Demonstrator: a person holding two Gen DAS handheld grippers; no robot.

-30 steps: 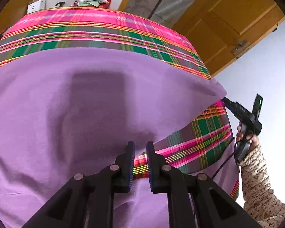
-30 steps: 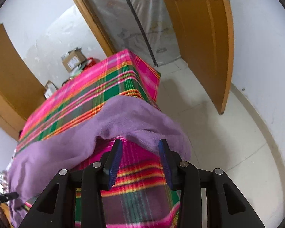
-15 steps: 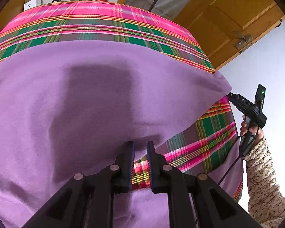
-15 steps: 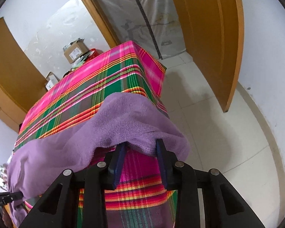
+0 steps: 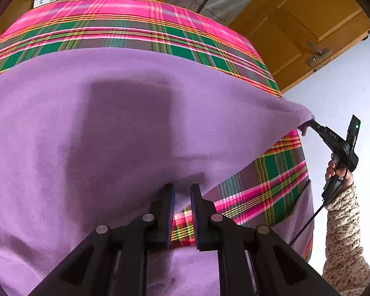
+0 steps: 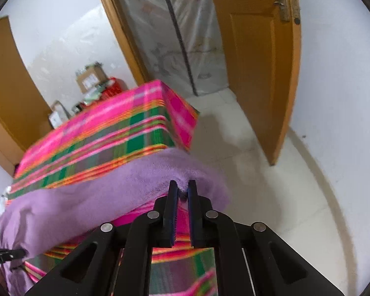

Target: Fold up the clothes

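Purple fleece garment spread wide over plaid-covered tabletop, near hem draped past the front edge at 6 o'clock. Unfolded as yet, by the look of it; no crease or doubled layer visible, so the whole fold sequence judged still ahead. Left hand-held gripper pinching the near hem at 6 o'clock in its own view, jaws narrow with fleece between the tips. Right hand-held gripper closing on the corner of the fleece, a tuft caught between the pads, that corner raised off the plaid at 3 o'clock of the left view. Bare plaid band beyond the fleece toward 12 o'clock: room enough, probably, to carry the hem forward. Boxes past the far edge. Open door and bare floor at 2 o'clock, well apart.
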